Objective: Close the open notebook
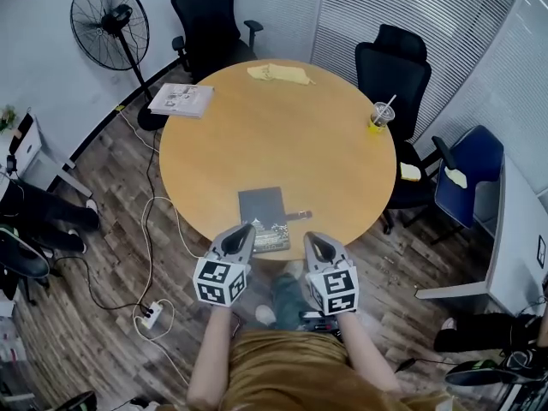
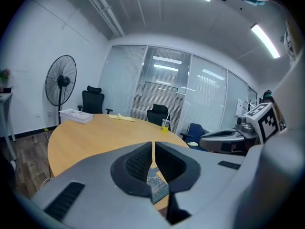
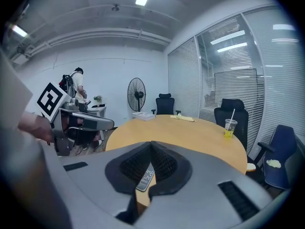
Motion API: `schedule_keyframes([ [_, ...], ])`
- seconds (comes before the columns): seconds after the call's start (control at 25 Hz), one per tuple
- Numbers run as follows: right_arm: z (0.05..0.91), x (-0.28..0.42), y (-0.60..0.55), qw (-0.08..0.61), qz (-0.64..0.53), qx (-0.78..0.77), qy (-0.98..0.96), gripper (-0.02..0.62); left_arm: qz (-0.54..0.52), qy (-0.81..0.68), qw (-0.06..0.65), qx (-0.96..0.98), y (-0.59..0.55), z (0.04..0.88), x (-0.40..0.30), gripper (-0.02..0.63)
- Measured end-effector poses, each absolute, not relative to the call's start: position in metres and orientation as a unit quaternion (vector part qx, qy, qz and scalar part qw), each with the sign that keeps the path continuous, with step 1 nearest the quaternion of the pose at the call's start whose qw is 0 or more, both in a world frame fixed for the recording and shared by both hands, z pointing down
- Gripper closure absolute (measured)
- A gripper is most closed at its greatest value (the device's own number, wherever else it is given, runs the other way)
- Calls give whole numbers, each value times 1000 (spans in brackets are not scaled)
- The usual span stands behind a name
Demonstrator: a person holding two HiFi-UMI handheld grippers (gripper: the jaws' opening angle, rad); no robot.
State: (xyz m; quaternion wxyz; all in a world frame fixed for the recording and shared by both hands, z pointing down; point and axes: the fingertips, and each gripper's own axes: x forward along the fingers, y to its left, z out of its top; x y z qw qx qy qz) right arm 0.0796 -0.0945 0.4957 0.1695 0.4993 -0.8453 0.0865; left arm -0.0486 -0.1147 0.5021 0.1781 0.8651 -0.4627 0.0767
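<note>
Left gripper (image 1: pixel 247 229) and right gripper (image 1: pixel 313 238) are hovering fully shut, gripping nothing, by the closed dark notebook (image 1: pixel 261 206) at the table (image 1: pixel 274 135) edge.

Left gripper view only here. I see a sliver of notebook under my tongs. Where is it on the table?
Observer: Head view: the notebook lies at the table's near edge, roughly centred.
Operator: Right gripper?
Observer: Right gripper: tongs together, nothing between them, notebook visible below.
Operator: Anything by the notebook?
Observer: A short dark strip sticks out from its right edge; I cannot tell what it is.
</note>
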Motion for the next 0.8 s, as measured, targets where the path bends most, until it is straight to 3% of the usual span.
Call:
schedule_keyframes([
  [0.8, 478, 77, -76, 153, 64, 503, -848, 584, 53, -479, 155, 862, -94, 478, -60, 566],
])
